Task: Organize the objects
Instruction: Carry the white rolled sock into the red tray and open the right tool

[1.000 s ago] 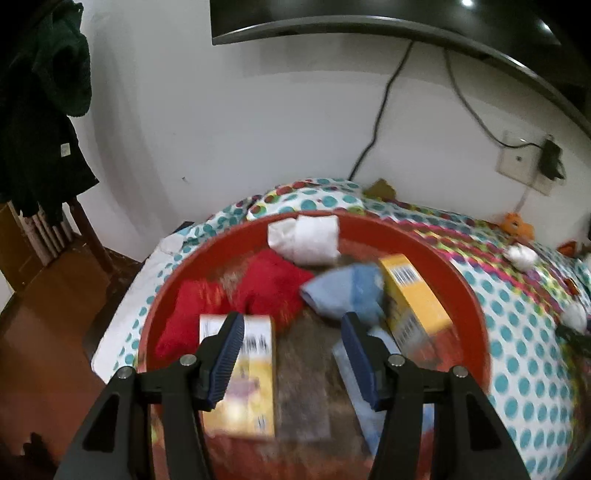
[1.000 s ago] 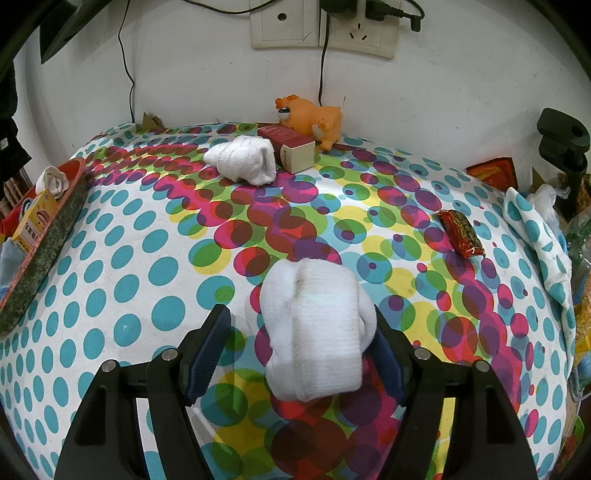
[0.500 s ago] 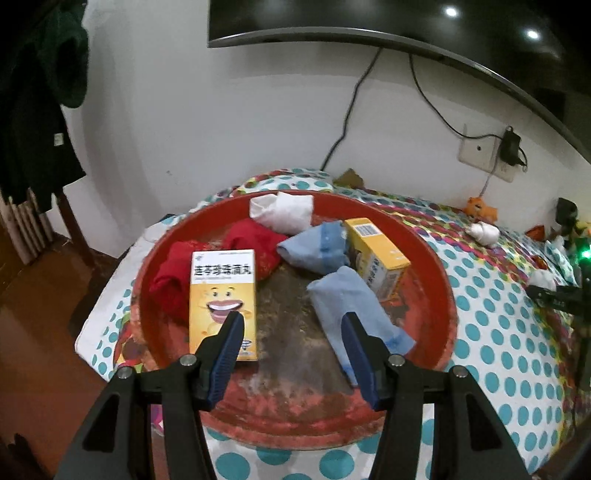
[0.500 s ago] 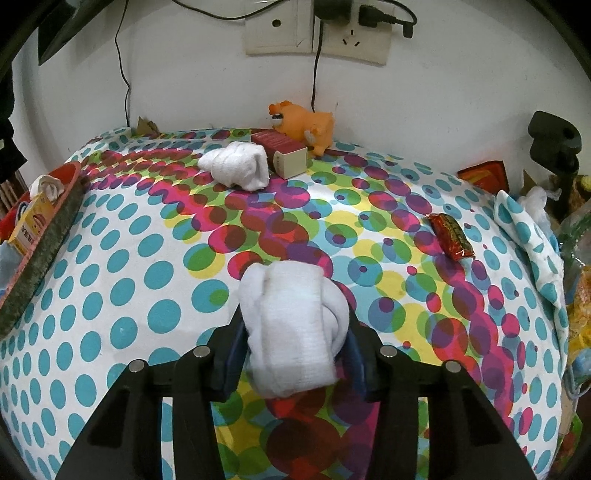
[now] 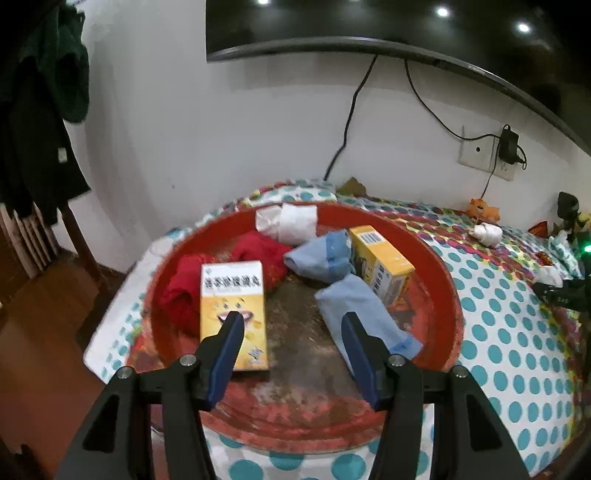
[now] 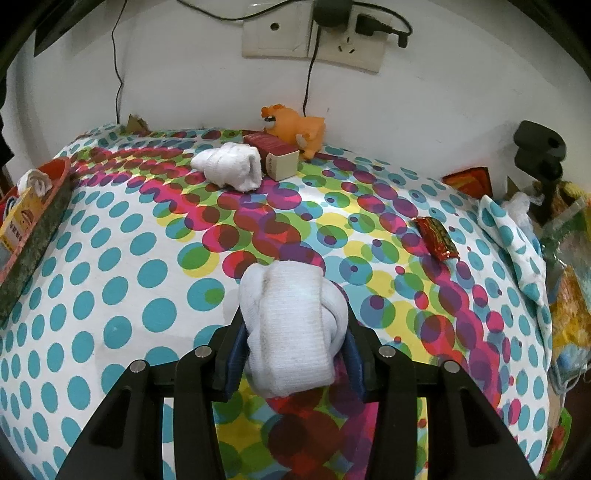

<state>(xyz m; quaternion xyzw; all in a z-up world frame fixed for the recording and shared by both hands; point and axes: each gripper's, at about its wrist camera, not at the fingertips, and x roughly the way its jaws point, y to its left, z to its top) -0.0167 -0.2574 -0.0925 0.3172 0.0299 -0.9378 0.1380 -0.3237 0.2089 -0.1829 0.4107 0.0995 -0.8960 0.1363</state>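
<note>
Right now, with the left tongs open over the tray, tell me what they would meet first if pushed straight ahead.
Probably the worn bare floor of the round red tray: the empty left tongs point down between the flat yellow carton and the pale blue folded cloth. Depth is unclear.

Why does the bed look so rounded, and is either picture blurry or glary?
Both wrist views are fisheye, so the dotted bedspread bulges like a dome. The left wrist view is dimmer and slightly soft, with ceiling lights reflected in the dark screen. The right wrist view is bright and sharp on the white sock.
</note>
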